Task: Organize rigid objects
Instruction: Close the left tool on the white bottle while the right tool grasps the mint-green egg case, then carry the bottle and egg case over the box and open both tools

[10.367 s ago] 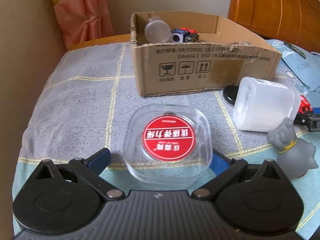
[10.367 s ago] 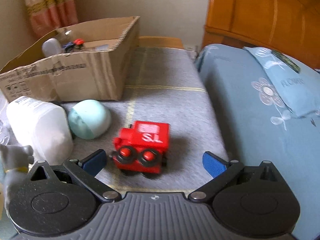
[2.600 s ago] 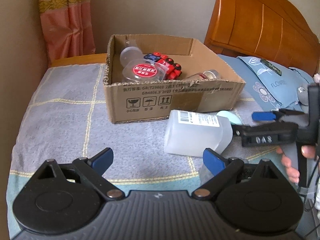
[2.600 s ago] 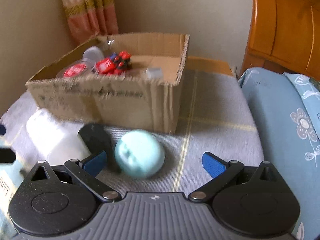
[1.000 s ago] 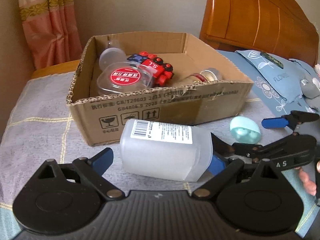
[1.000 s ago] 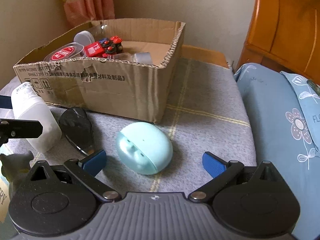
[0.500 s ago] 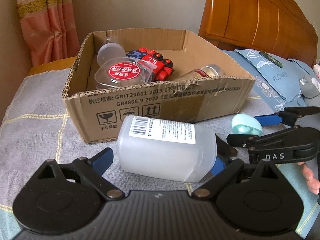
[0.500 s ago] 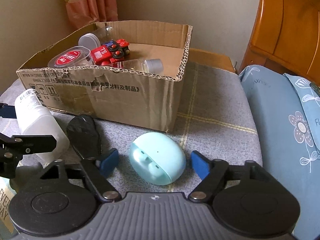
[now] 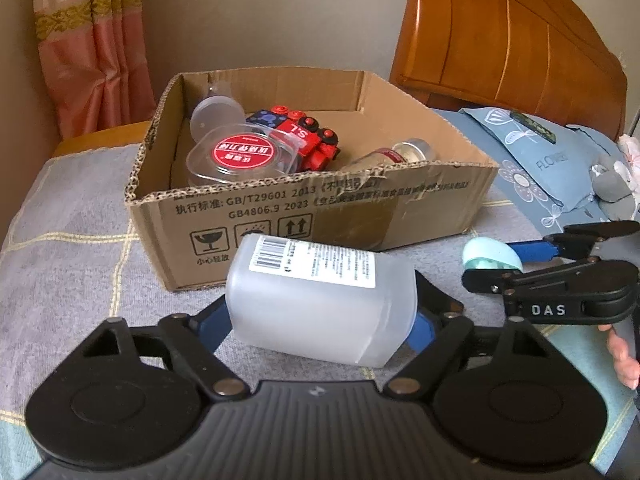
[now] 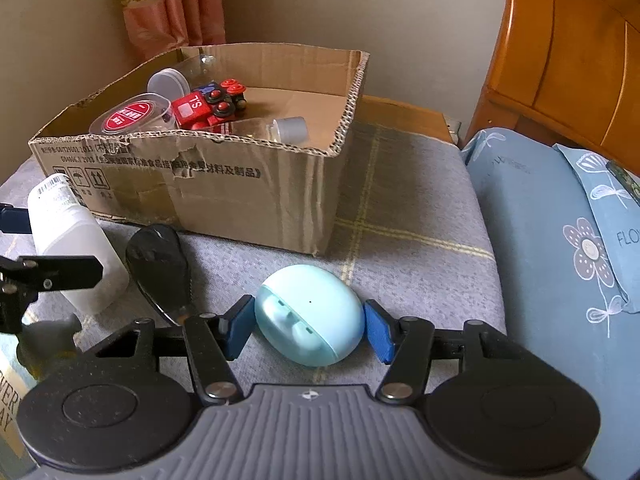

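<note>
My left gripper (image 9: 316, 324) is shut on a frosted white plastic bottle (image 9: 320, 292) lying on its side on the grey blanket, in front of the cardboard box (image 9: 304, 208). My right gripper (image 10: 310, 326) is shut on a light blue egg-shaped earbud case (image 10: 310, 314) resting on the blanket; it also shows in the left wrist view (image 9: 490, 258). The box holds a clear tub with a red label (image 9: 240, 158), a red toy train (image 9: 308, 140), a small bottle (image 9: 396, 154) and a translucent cup (image 9: 216, 114).
A black oval object (image 10: 160, 268) lies between the bottle and the earbud case. A grey figurine (image 10: 48, 336) stands at the near left. Blue floral bedding (image 10: 560, 240) and a wooden headboard (image 10: 568, 48) lie to the right; a pink curtain (image 9: 92, 48) hangs behind.
Both grippers have closed: the left pads now press the bottle's sides, and the right pads now touch the earbud case. Both moved slightly forward.
</note>
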